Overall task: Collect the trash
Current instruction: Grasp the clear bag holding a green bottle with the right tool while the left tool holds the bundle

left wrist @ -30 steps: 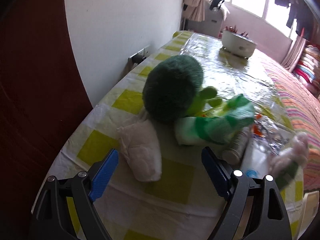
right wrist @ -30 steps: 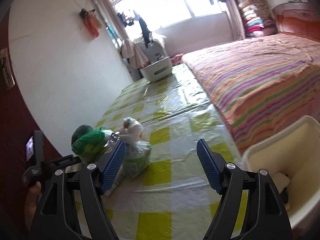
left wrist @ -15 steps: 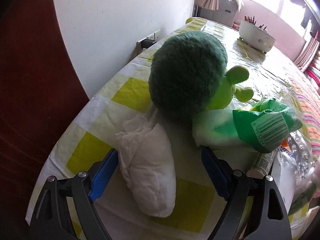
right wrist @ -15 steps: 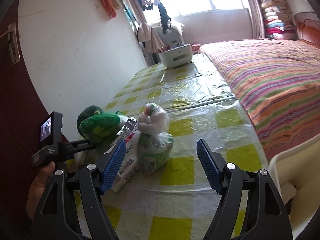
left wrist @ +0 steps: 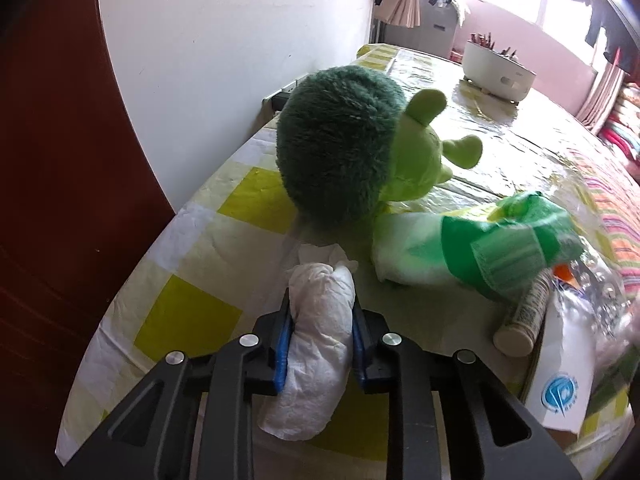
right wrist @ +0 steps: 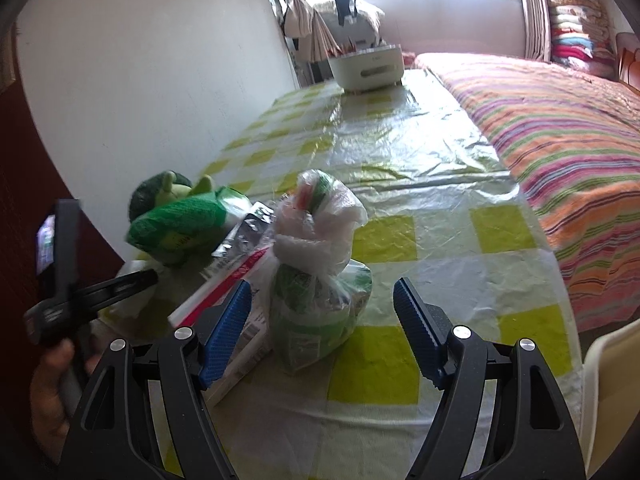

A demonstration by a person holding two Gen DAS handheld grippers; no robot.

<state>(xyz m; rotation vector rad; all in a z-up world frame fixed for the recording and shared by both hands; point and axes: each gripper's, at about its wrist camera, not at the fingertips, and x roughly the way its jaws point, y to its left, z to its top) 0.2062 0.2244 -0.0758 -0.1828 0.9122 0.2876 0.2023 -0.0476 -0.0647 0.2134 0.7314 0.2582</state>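
Near the table's front edge, the left gripper (left wrist: 319, 338) was closing, its blue pads pressing a crumpled white tissue wad (left wrist: 316, 344). The right gripper (right wrist: 322, 326) stood open around a knotted clear plastic trash bag (right wrist: 318, 264). A green plush toy (left wrist: 352, 156) sat beyond.

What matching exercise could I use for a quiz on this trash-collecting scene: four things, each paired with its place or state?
Things:
1. crumpled tissue
2. knotted plastic bag
3. plush toy
4. white tub

Places or states:
A. at the table's far end
B. squeezed between the left gripper's closing jaws
C. ahead of the open right gripper
D. lying near the wall

Pairs: 1-B, 2-C, 3-D, 4-A
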